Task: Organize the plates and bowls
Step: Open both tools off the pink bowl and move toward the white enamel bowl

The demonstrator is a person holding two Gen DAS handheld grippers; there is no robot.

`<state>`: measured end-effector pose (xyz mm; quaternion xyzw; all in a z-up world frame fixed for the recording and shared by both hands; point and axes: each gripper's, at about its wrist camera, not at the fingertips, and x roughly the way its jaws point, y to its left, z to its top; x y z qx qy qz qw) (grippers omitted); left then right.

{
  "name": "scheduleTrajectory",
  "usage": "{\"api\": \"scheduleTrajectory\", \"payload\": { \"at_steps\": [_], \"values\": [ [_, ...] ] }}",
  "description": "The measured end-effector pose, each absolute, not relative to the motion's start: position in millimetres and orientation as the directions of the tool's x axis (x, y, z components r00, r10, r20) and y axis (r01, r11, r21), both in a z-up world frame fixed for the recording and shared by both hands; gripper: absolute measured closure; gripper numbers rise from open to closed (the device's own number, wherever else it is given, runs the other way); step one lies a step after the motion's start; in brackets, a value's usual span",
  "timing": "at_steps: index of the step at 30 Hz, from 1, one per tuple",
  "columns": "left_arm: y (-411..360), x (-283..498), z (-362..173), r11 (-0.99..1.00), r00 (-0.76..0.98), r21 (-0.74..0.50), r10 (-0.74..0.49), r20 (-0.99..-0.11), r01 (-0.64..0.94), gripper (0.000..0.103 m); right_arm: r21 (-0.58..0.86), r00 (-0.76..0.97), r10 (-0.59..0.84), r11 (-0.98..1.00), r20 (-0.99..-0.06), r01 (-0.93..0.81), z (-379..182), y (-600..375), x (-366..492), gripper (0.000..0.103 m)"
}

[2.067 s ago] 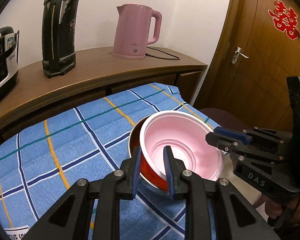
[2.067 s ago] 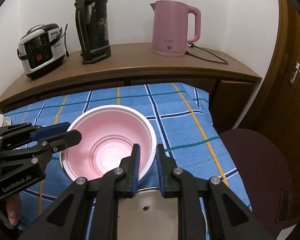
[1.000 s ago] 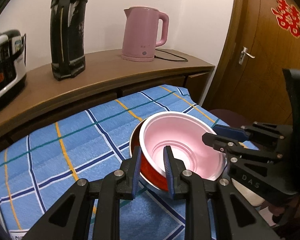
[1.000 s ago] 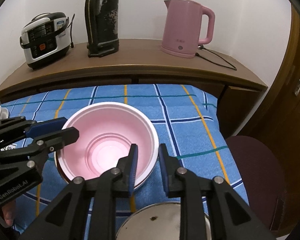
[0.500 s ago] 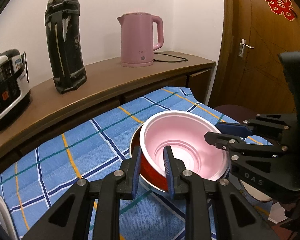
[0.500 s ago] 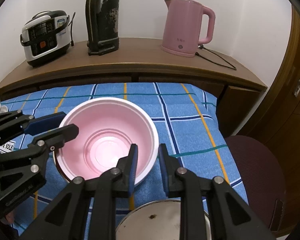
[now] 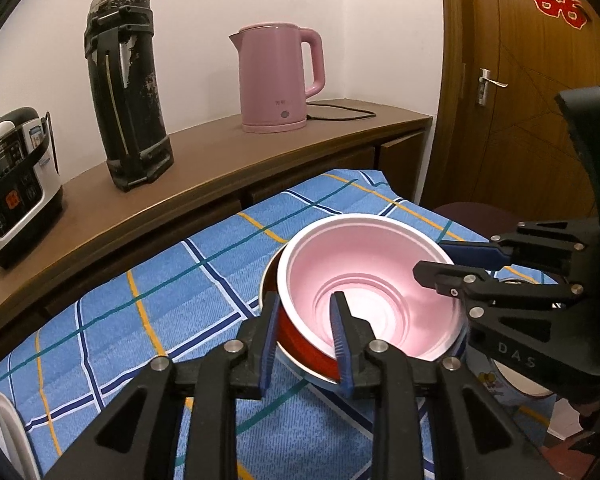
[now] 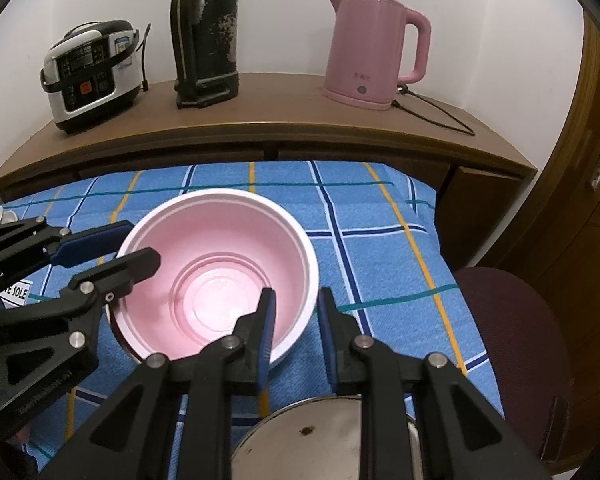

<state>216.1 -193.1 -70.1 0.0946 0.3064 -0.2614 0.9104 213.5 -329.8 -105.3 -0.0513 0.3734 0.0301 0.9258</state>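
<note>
A pink bowl (image 7: 372,280) with a white rim sits nested in a red-sided metal bowl (image 7: 300,340), held above the blue checked tablecloth (image 7: 160,320). My left gripper (image 7: 304,312) is shut on the near rims of both bowls. My right gripper (image 8: 294,304) is shut on the pink bowl's (image 8: 220,276) opposite rim, one finger inside, one outside. Each gripper shows in the other's view: the right one (image 7: 452,258) and the left one (image 8: 112,248).
A round metal lid or plate (image 8: 324,440) lies below my right gripper. A wooden sideboard (image 8: 260,128) behind holds a rice cooker (image 8: 88,72), a black flask (image 8: 204,36) and a pink kettle (image 8: 372,52). A dark red chair (image 8: 516,340) stands right. White dishes (image 7: 0,432) lie left.
The two bowls, held by both grippers, have lifted slightly and drifted left over the cloth. Both grips look unchanged.
</note>
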Motion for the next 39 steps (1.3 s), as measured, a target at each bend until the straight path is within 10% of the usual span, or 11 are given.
{"api": "scheduleTrajectory", "payload": {
  "at_steps": [7,16,39],
  "values": [
    [-183,214,-59,0.849,0.69,-0.04,-0.454,-0.564,0.526,0.029,-0.049,0.737,0.045,0.993,-0.675,-0.105,-99,-331,207,0.057],
    [-177,221,-61,0.868,0.693,-0.069,-0.438,-0.572,0.491,0.029,-0.039,0.762,0.044,0.995,-0.646,-0.091,-88,-336,196,0.046],
    [-189,182,-46,0.766,0.602,-0.198,-0.612,-0.513,0.611,0.029,-0.004,0.788,-0.023,1.0,-0.615,0.026,-85,-409,104,0.056]
  ]
}}
